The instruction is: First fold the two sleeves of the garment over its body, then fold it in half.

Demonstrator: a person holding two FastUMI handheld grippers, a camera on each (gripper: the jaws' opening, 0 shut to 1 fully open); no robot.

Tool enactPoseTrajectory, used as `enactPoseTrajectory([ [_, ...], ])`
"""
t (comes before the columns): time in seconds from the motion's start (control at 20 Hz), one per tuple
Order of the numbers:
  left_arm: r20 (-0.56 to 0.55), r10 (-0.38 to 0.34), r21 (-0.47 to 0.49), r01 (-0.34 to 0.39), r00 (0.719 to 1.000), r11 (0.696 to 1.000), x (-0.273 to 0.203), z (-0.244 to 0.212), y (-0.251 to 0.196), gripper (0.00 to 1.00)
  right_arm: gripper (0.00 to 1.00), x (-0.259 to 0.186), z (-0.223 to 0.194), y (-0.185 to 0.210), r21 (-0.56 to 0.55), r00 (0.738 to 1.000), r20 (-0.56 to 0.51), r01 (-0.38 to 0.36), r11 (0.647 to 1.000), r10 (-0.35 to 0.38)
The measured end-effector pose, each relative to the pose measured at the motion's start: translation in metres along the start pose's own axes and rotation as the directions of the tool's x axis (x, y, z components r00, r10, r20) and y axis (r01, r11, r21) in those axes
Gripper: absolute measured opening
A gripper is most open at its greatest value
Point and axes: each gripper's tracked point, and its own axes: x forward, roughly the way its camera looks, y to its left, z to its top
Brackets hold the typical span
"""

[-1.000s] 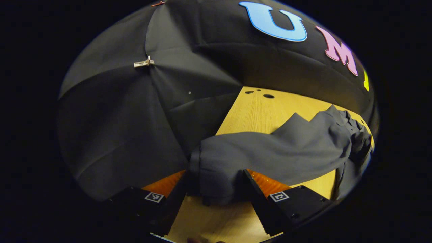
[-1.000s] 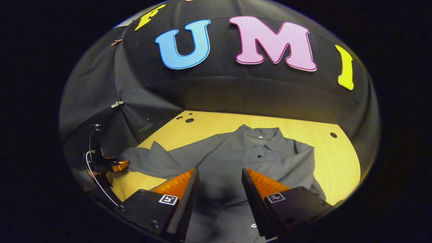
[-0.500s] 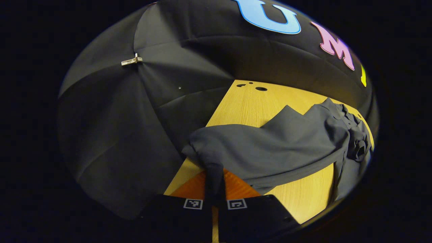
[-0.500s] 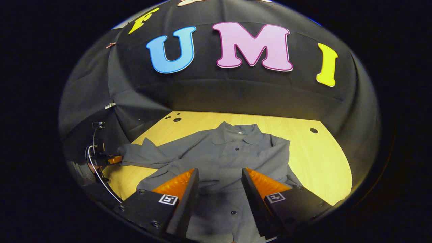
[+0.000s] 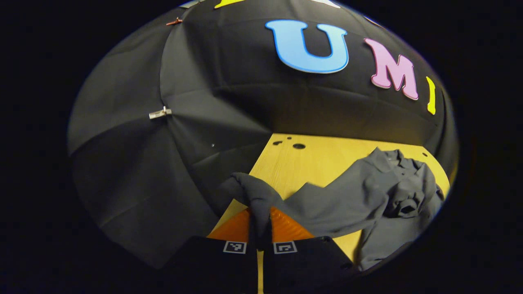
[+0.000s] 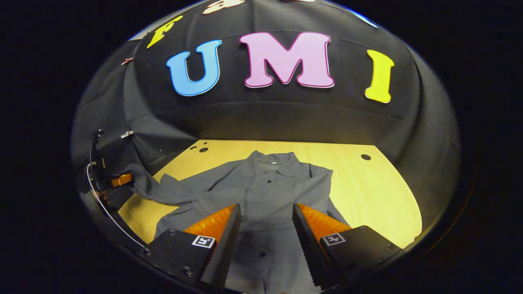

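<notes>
Left gripper view: left claw [image 5: 260, 228] pinches raised sleeve [image 5: 253, 196]; right claw [image 6: 265, 228] gapes, empty, above shirt [image 6: 265, 192].

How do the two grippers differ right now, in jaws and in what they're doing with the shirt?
The left gripper has its jaws closed on the end of the sleeve; the right gripper has its jaws apart and holds nothing. The left gripper sits at the table's edge with the sleeve raised off the wood; the right gripper is over the shirt's buttoned front. Both point toward the same grey shirt.
</notes>
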Motion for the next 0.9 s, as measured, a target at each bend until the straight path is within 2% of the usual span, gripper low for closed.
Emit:
enactPoseTrajectory([
  [0.1, 0.039, -0.025, -0.007, 0.025, 0.999, 1.000, -0.013, 0.020, -0.022, 0.10, 0.79, -0.003, -0.001, -0.015, 0.009, 1.000, 0.007, 0.012, 1.000, -0.012],
  [0.15, 0.061, -0.037, -0.007, 0.038, 0.997, 0.999, -0.018, 0.033, -0.034, 0.13, 0.79, -0.005, -0.001, -0.023, 0.012, 1.000, 0.008, 0.017, 1.000, -0.017],
  [0.35, 0.126, -0.107, -0.005, 0.108, 0.986, 0.994, -0.038, 0.080, -0.093, 0.07, 0.80, -0.014, -0.005, -0.054, 0.036, 0.999, 0.020, 0.040, 0.999, -0.041],
  [0.5, 0.158, -0.173, 0.027, 0.171, 0.972, 0.985, -0.049, 0.107, -0.145, 0.10, 0.81, -0.021, -0.012, -0.078, 0.052, 0.998, 0.021, 0.055, 0.997, -0.056],
  [0.7, 0.153, -0.282, 0.082, 0.272, 0.947, 0.959, -0.068, 0.118, -0.228, 0.10, 0.81, -0.029, -0.021, -0.112, 0.083, 0.997, 0.020, 0.069, 0.994, -0.071],
  [0.9, 0.110, -0.369, 0.093, 0.360, 0.923, 0.928, -0.077, 0.105, -0.309, 0.10, 0.82, -0.035, -0.025, -0.147, 0.127, 0.996, 0.026, 0.083, 0.988, -0.087],
])
